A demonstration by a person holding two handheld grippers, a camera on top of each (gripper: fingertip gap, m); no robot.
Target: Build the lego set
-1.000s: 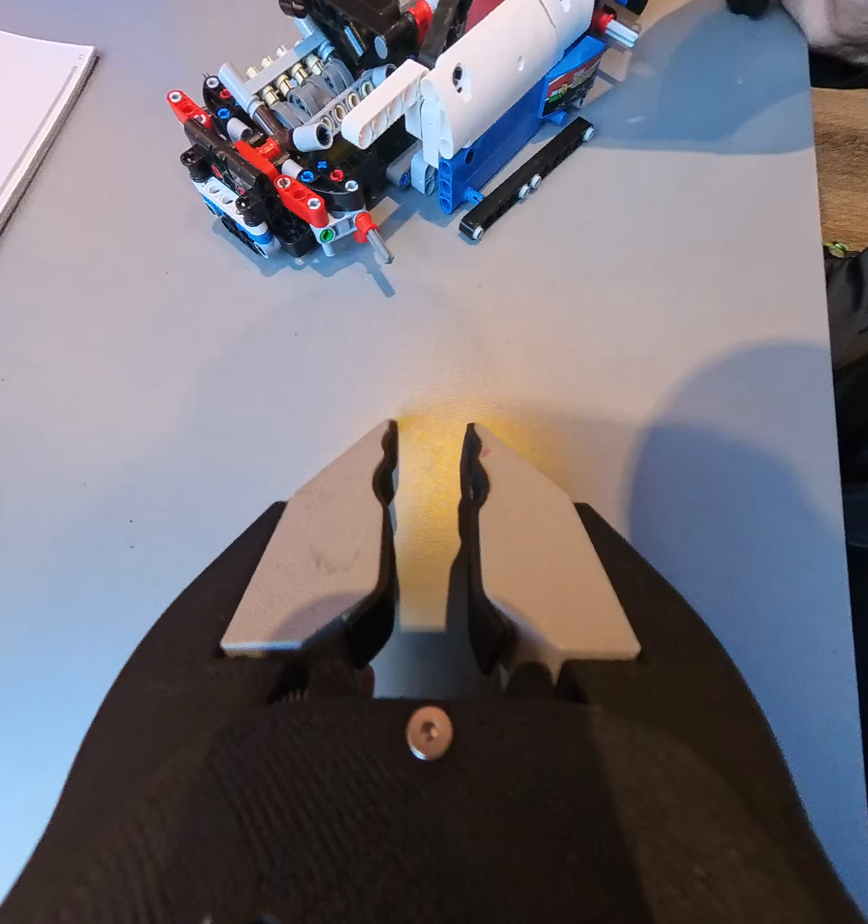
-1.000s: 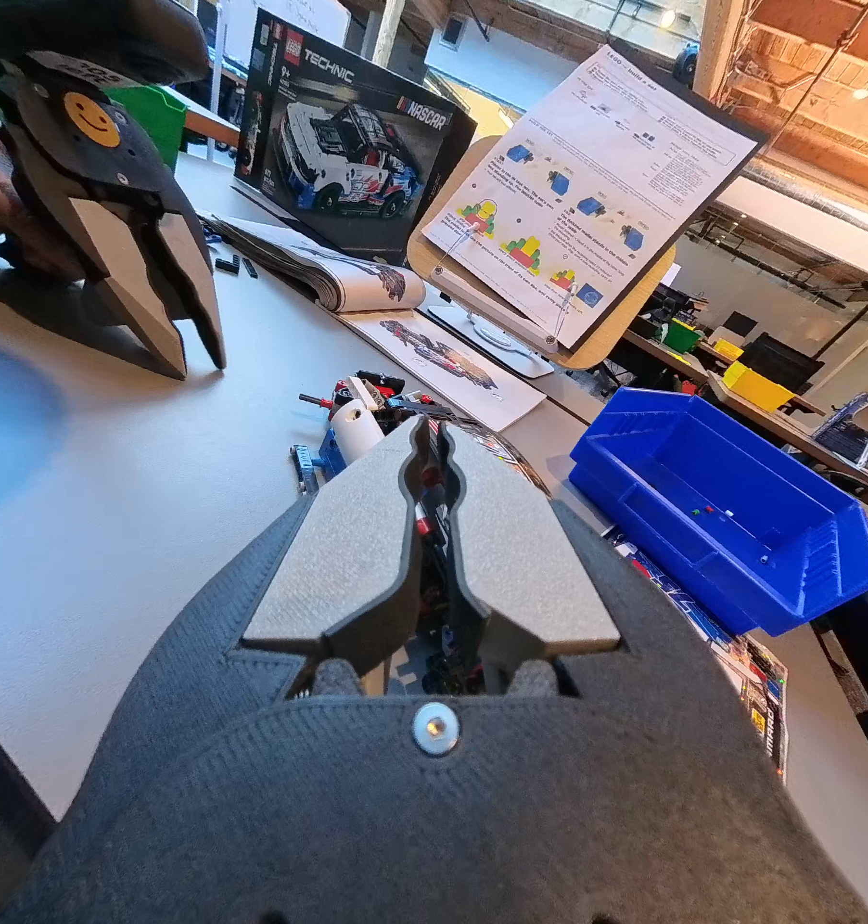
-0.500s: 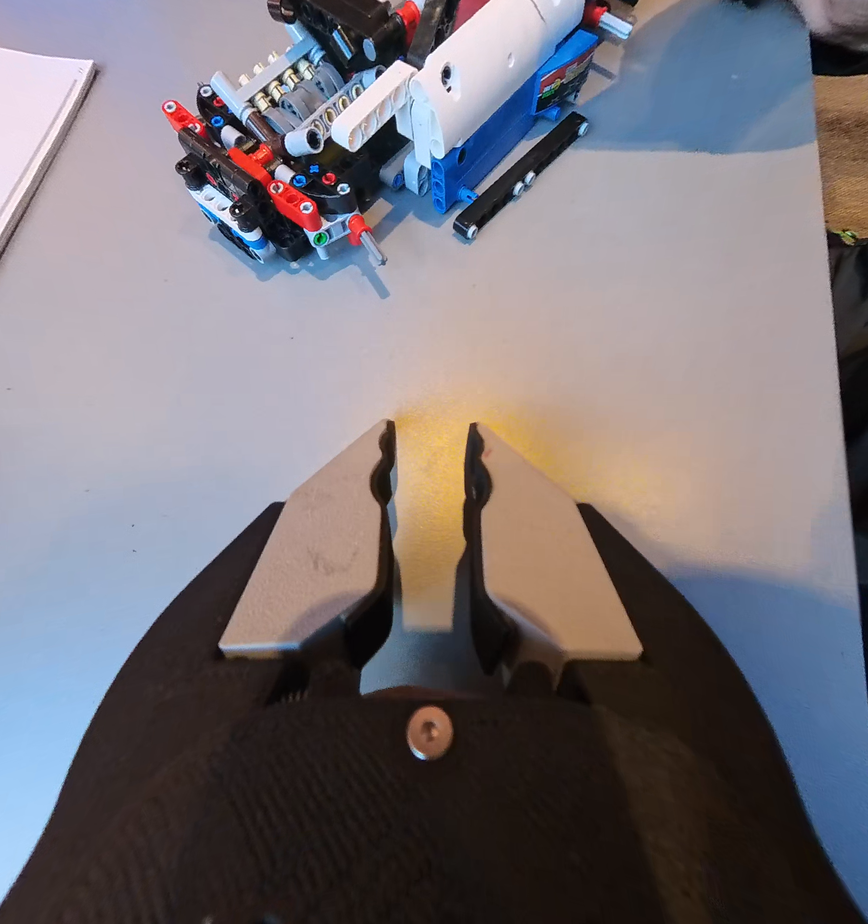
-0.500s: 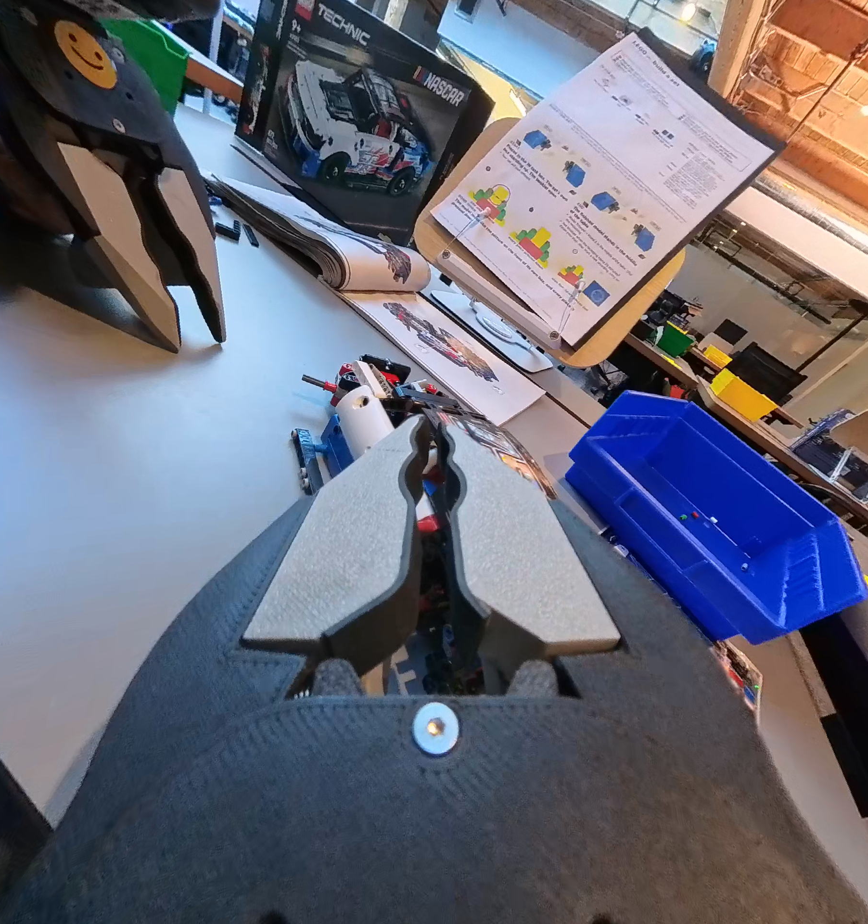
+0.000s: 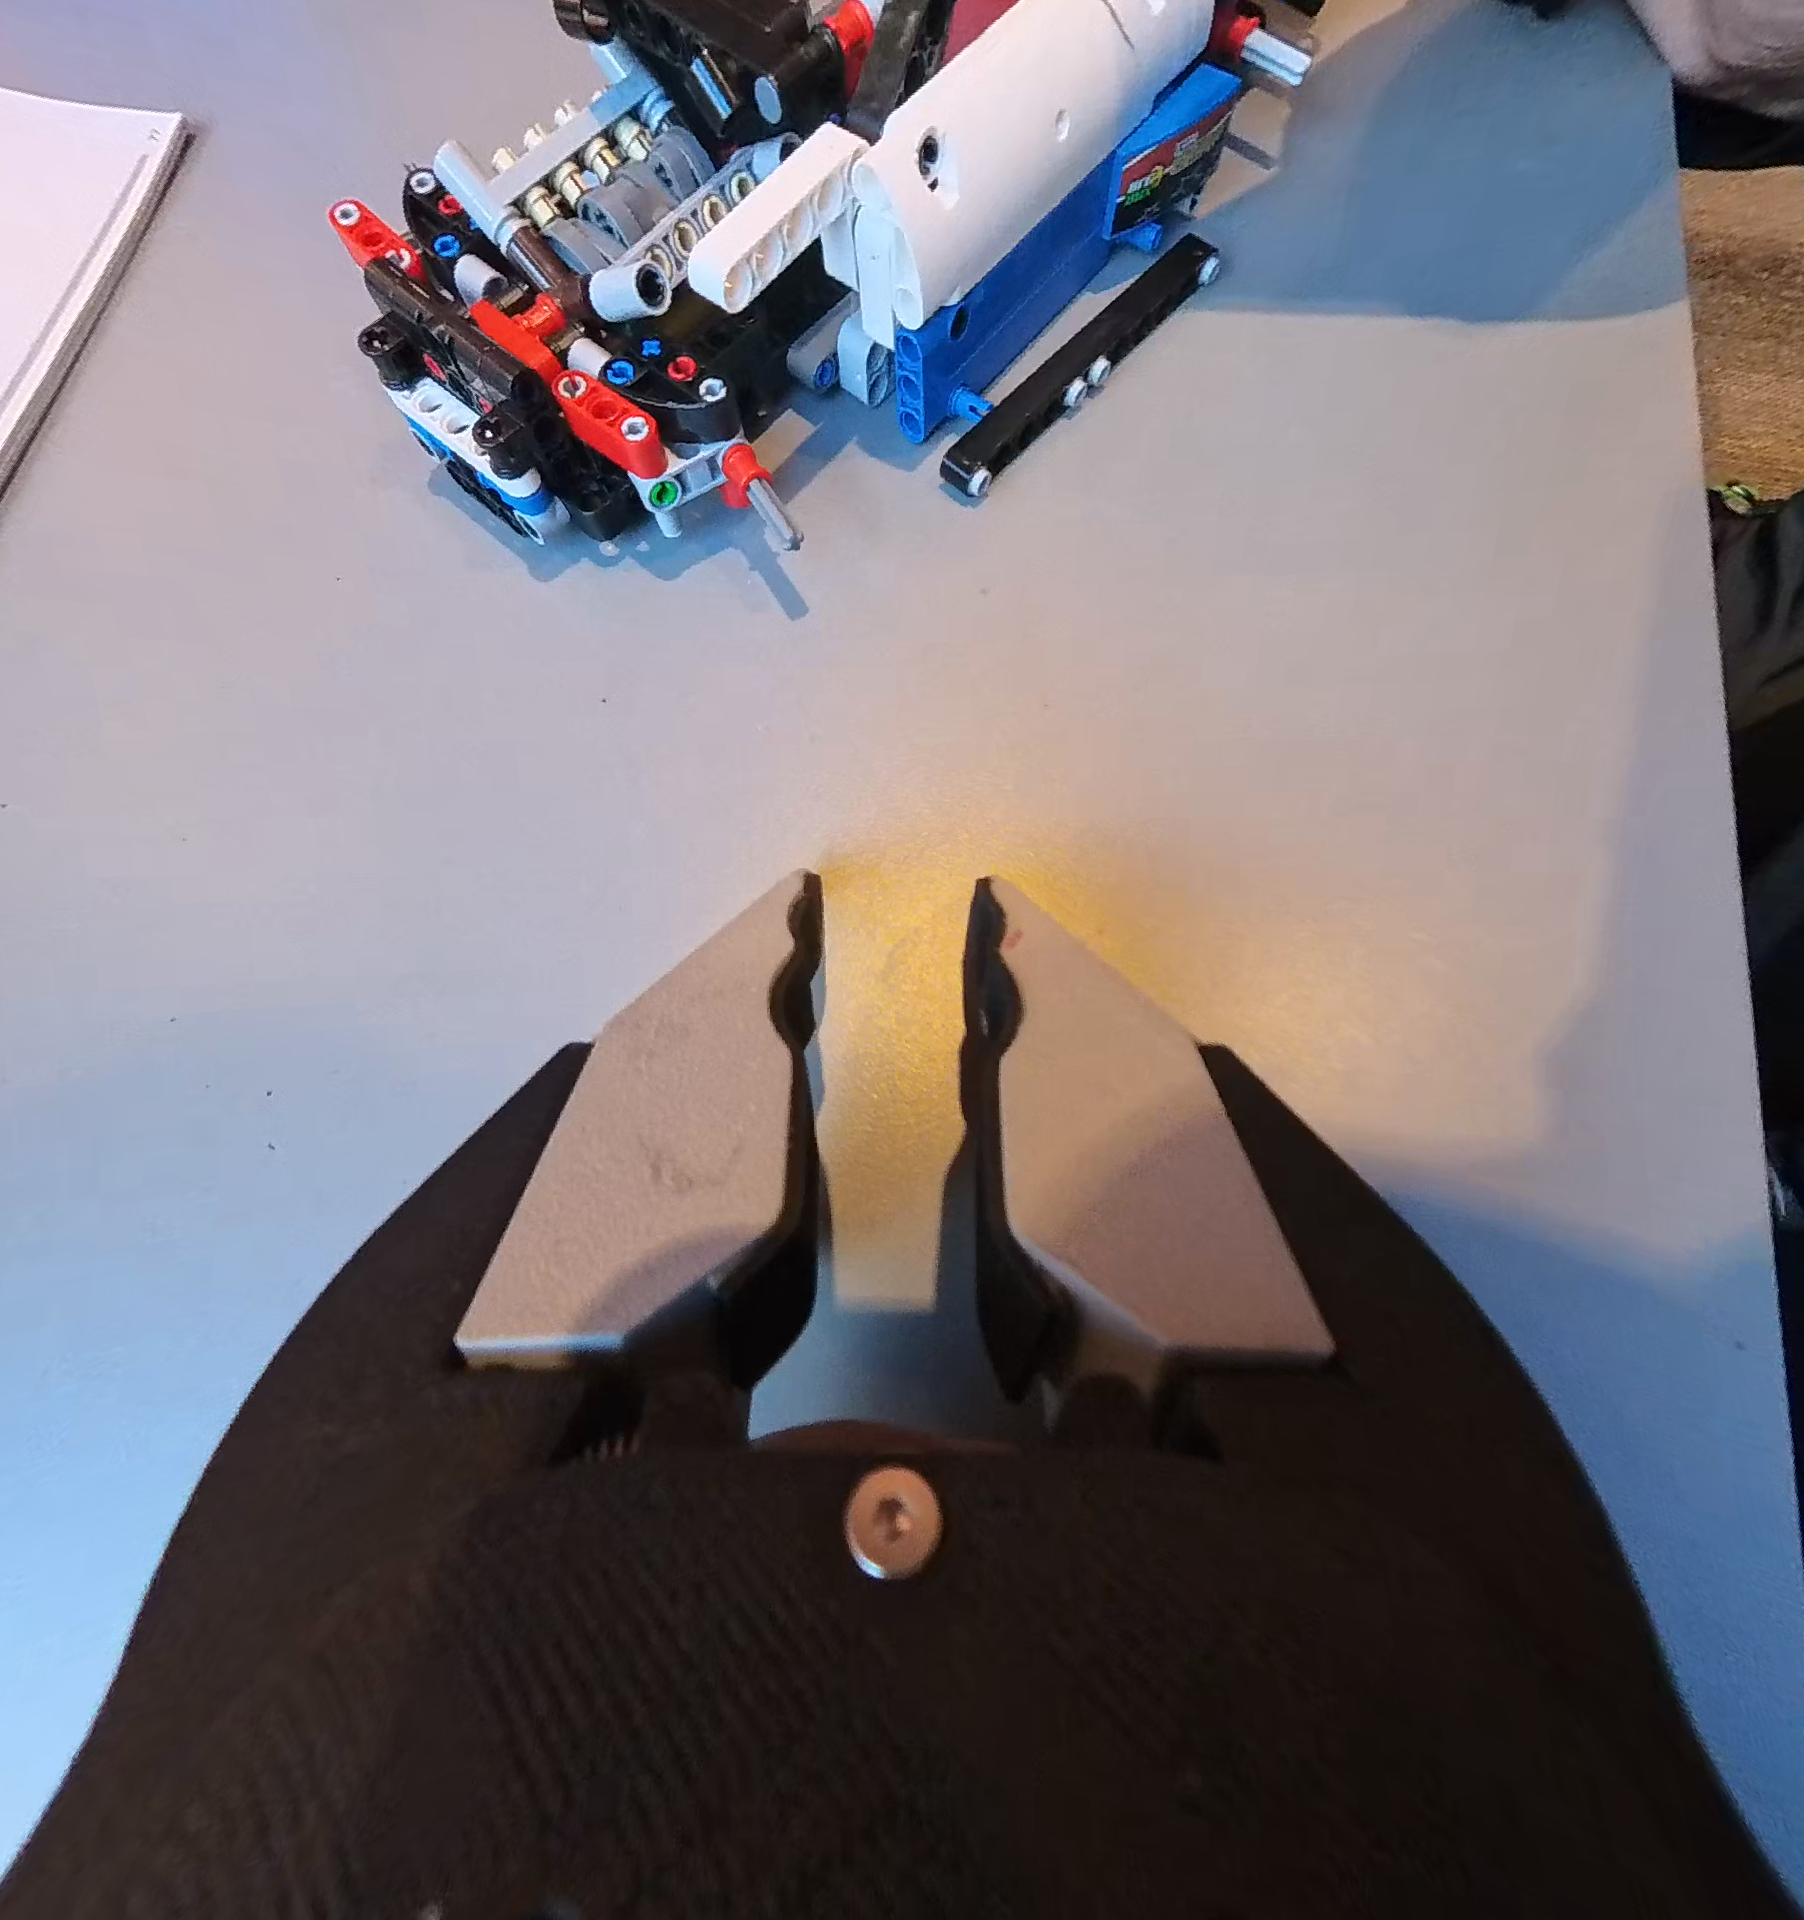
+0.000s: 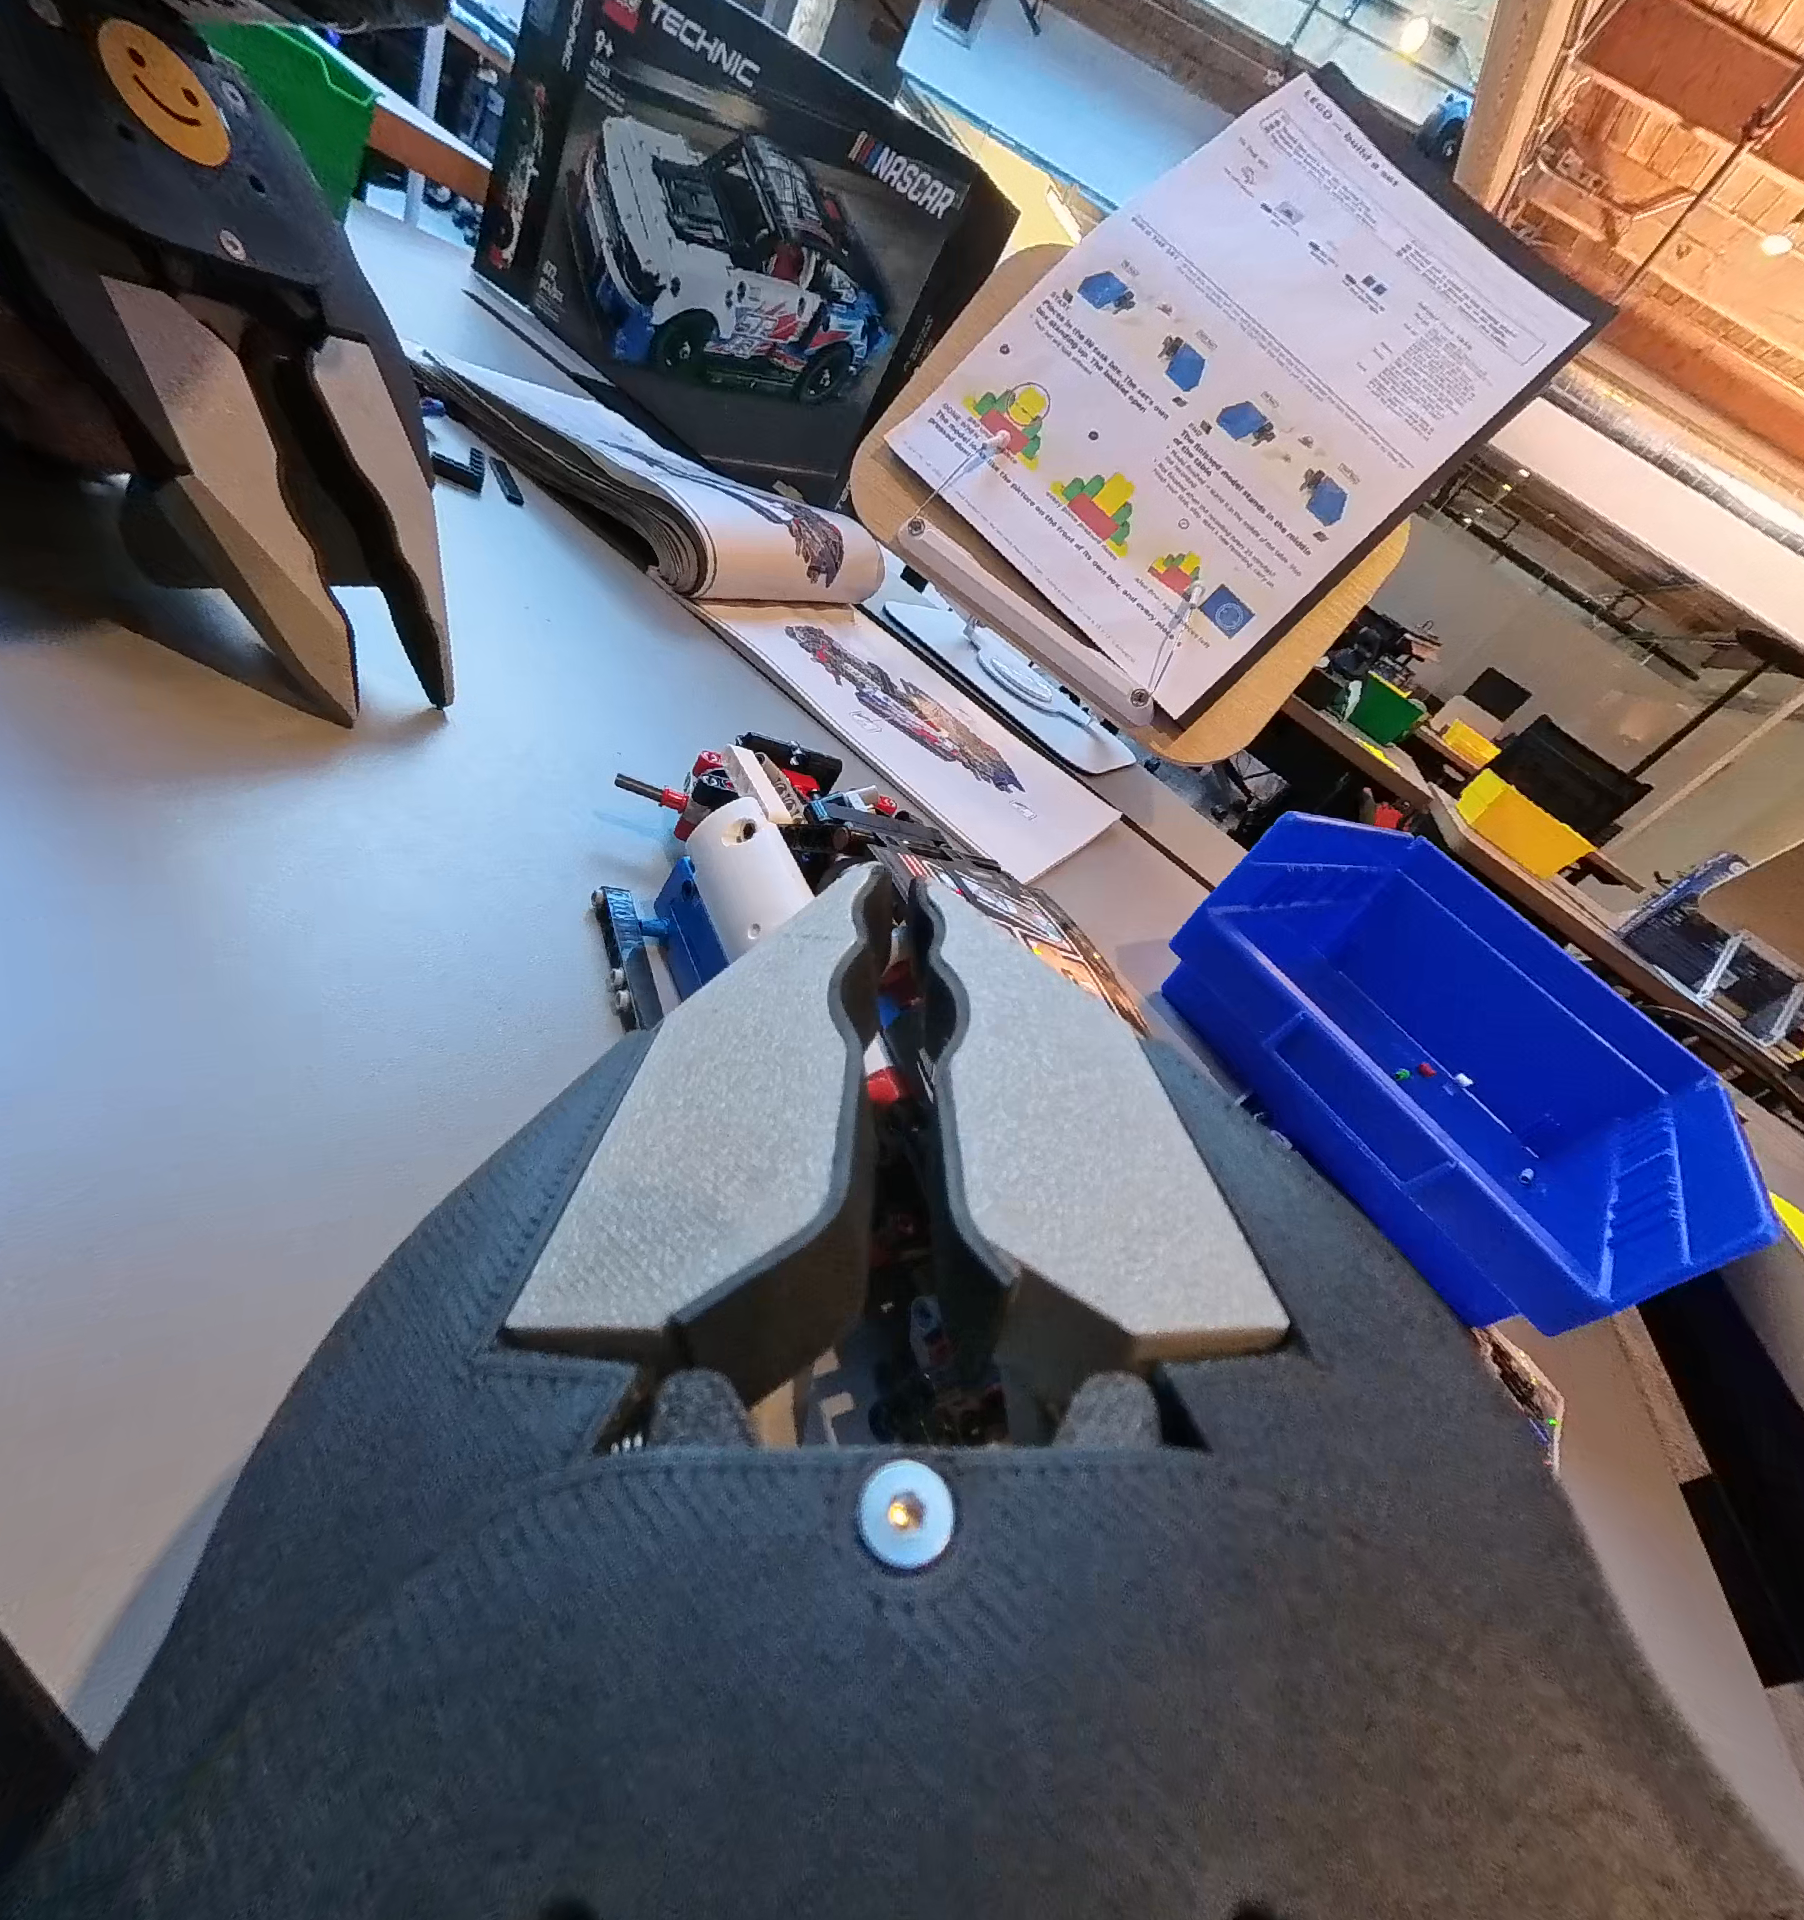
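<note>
The half-built lego car model (image 5: 773,260), white, blue, black and red, stands on the grey table (image 5: 1189,675) ahead of my left gripper (image 5: 898,894). That gripper is open, empty and low over the table. A loose black beam (image 5: 1074,364) lies against the model's blue side. My right gripper (image 6: 898,883) is over the rear of the model (image 6: 747,883), closed to a narrow slit in which model parts show. The left gripper (image 6: 389,696) also shows in the right wrist view, tips down on the table.
An open instruction booklet (image 6: 732,540) lies behind the model, with the set's box (image 6: 732,270) and an instruction sheet on a stand (image 6: 1220,395) beyond it. A blue bin (image 6: 1469,1101) with a few small parts sits to the right. The table's edge (image 5: 1708,623) runs along the right, and white paper (image 5: 25,260) lies at the left. About 20 centimetres separates my left fingertips from my right.
Both views have drifted slightly. The jaws of both grippers stand as before and the model has not moved on the table.
</note>
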